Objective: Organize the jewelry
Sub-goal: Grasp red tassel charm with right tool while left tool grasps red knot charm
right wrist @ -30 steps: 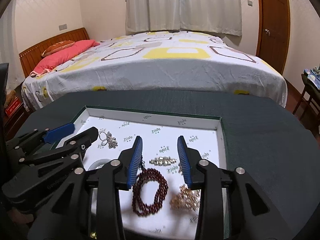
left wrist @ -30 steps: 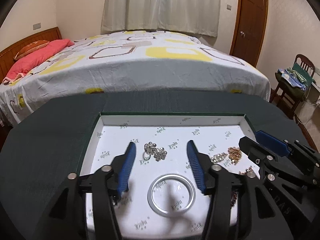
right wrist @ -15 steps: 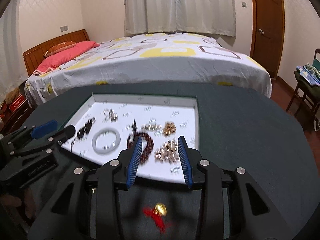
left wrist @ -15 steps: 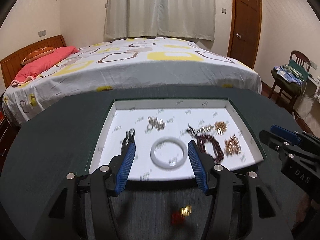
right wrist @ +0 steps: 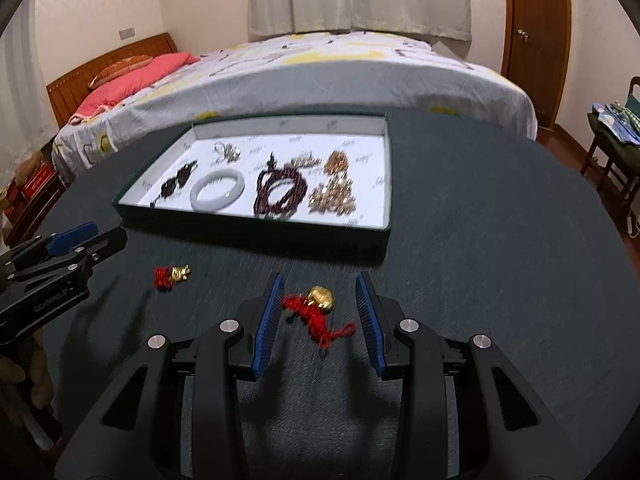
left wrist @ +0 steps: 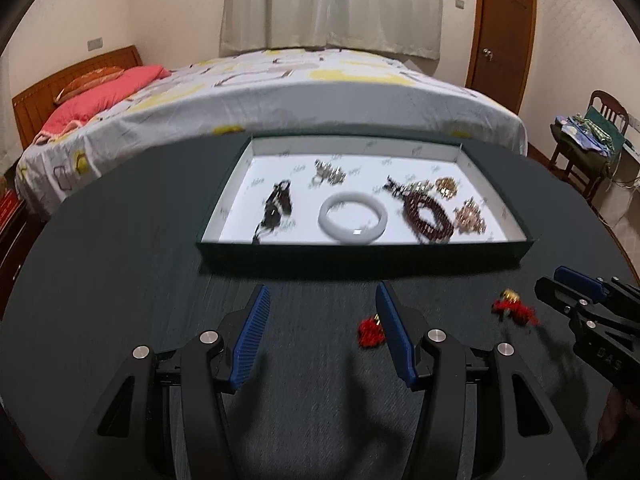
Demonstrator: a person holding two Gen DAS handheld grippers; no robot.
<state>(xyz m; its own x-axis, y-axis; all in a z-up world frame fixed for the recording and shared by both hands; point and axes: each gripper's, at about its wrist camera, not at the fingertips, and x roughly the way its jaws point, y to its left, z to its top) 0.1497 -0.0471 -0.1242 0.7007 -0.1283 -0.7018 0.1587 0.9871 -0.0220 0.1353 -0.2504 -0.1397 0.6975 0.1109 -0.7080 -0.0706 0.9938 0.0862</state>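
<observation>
From my remote seat, both grippers hover low over a dark round table (left wrist: 120, 280) at the foot of a bed (left wrist: 320, 92) with a patterned sheet. My left gripper (left wrist: 322, 334) has its blue pads parted with only bare tabletop between them; a red-corded gold charm (left wrist: 370, 330) lies just beside its right pad, partly hidden behind it, and I cannot tell whether the two touch. My right gripper (right wrist: 320, 316) is likewise released, its pads standing apart on either side of a second gold charm with a red cord (right wrist: 318, 308), which lies on the table between them without being pinched. Beyond both grippers sits a shallow dark-green tray (right wrist: 256, 228) with a white printed lining, holding the rest of the jewelry: a pale bangle (left wrist: 354, 218) near the middle, a coil of dark red beads (left wrist: 428, 214) to its right, a gold-toned cluster (left wrist: 468, 214) beyond that, a dark bead strand (left wrist: 276, 208) to its left, and a small silvery piece (left wrist: 330, 172) toward the far wall. Motion blur softens the finer detail of each piece.
</observation>
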